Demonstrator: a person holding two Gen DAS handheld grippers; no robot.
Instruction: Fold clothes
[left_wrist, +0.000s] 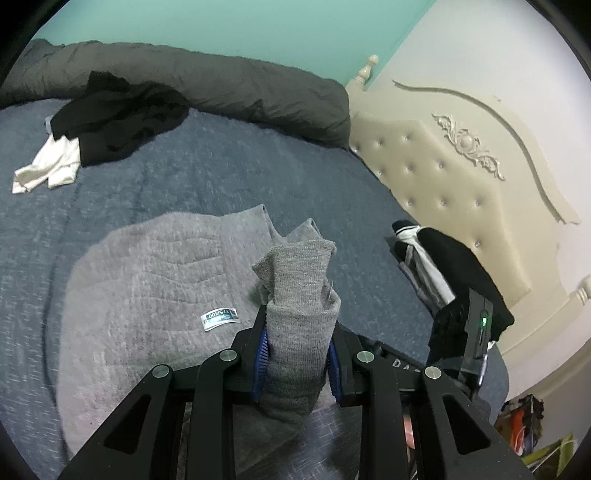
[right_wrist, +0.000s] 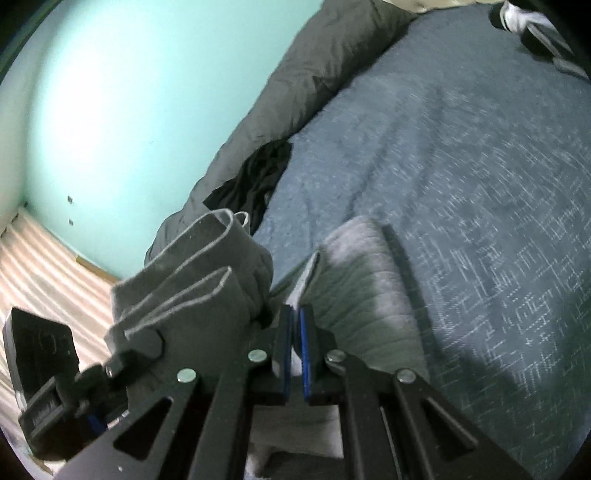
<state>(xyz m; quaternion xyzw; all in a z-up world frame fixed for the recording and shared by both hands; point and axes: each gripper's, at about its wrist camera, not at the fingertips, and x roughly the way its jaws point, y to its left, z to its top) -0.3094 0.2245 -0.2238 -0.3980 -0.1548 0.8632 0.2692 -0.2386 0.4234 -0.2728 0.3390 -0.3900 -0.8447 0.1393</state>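
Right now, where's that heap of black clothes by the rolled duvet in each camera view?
Left wrist view: black clothes upper left, lying against the grey duvet, partly over a white garment.
Right wrist view: black clothes centre left, at the grey duvet's lower edge.
Shared landmark: the grey duvet along the turquoise wall.
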